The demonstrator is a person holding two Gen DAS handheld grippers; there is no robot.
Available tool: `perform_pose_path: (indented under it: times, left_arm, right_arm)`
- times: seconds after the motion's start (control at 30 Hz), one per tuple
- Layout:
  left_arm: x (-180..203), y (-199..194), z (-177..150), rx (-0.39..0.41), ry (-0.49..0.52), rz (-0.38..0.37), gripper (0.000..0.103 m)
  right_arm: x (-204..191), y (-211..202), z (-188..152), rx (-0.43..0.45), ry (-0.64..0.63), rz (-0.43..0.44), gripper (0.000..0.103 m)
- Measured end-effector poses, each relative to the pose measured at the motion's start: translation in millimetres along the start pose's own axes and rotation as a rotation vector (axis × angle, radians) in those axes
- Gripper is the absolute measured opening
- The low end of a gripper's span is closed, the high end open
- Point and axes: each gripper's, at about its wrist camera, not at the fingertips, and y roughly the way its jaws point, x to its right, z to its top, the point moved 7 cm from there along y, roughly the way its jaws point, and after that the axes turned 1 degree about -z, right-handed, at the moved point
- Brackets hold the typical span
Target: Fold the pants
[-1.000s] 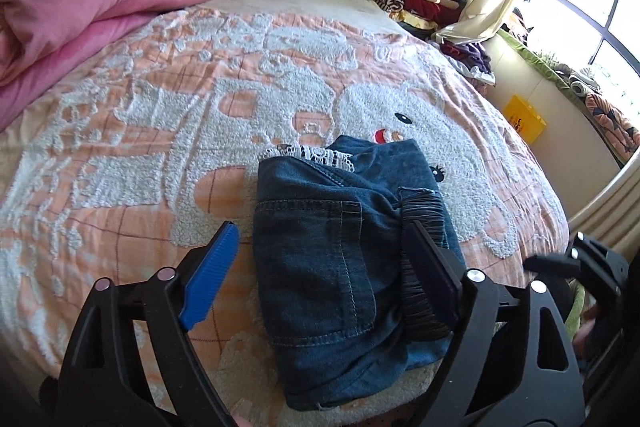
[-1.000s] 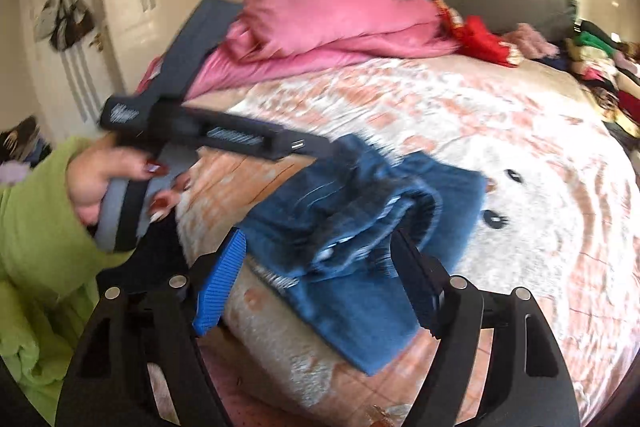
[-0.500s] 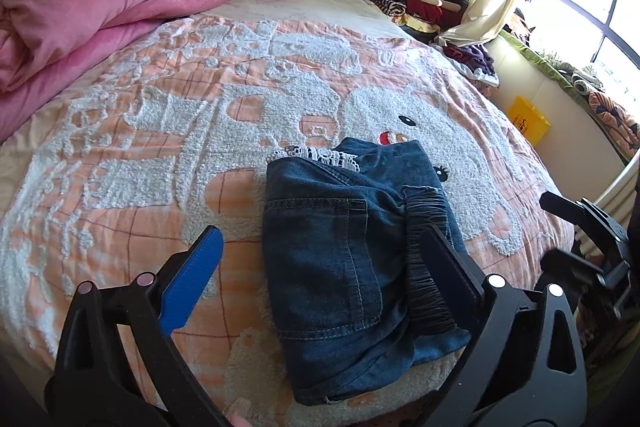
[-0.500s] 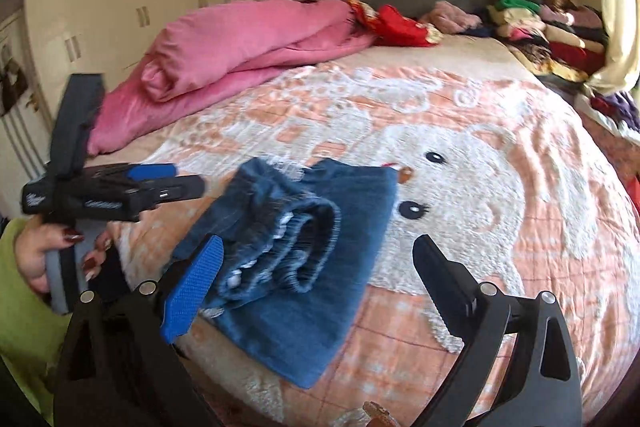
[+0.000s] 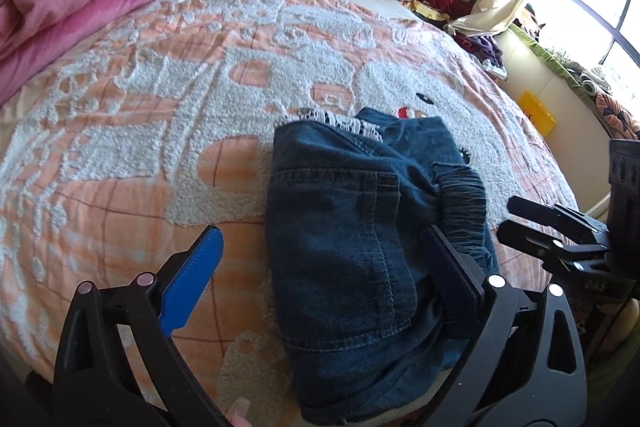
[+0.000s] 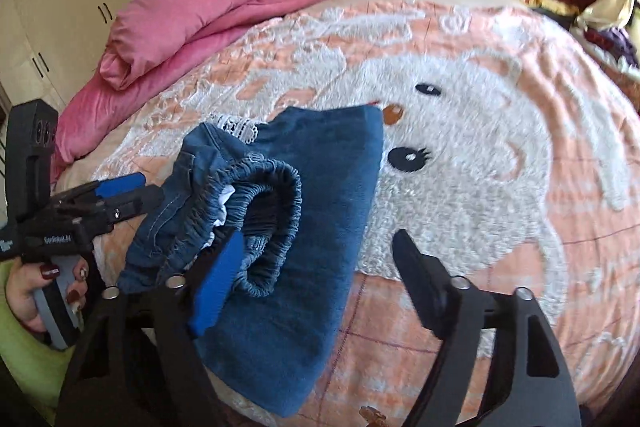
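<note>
Pants (image 5: 360,251) of dark blue denim lie folded into a thick bundle near the front edge of your bed (image 5: 132,131), on the peach and white cartoon blanket. A back pocket faces up, a strip of white lace trim shows at the far end, and the gathered elastic waistband runs along the right side. The bundle's long axis runs from you toward the headboard. Your left gripper (image 5: 320,267) hangs just above it, jaws wide apart, holding nothing. Only your right wrist view shows the waistband curled open like a loop, beside the spread, empty right gripper (image 6: 316,267). It also shows your left hand (image 6: 40,291) on its handle.
</note>
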Motion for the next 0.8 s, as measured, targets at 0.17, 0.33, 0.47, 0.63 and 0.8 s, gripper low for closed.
perform_pose_path:
  times: [0.17, 0.33, 0.47, 0.63, 0.8]
  left_arm:
    - [-3, 18, -7, -0.039, -0.012, -0.006, 0.091]
    - [-1, 31, -11, -0.062, -0.032, -0.037, 0.078]
    - [6, 33, -7, -0.057, -0.035, -0.069, 0.059]
    - [15, 29, 3, -0.052, -0.017, -0.079, 0.047]
    - [19, 22, 26, -0.016, -0.012, -0.082, 0.042]
  right_arm:
    - [7, 23, -4, -0.066, 0.052, 0.019, 0.069]
    - [10, 34, -7, -0.075, 0.074, 0.059, 0.069]
    - [5, 37, -4, -0.070, 0.046, 0.096, 0.045]
    - [-14, 32, 8, -0.045, -0.012, 0.161, 0.015]
    - [-25, 20, 39, 0.018, -0.067, 0.149, 0.015]
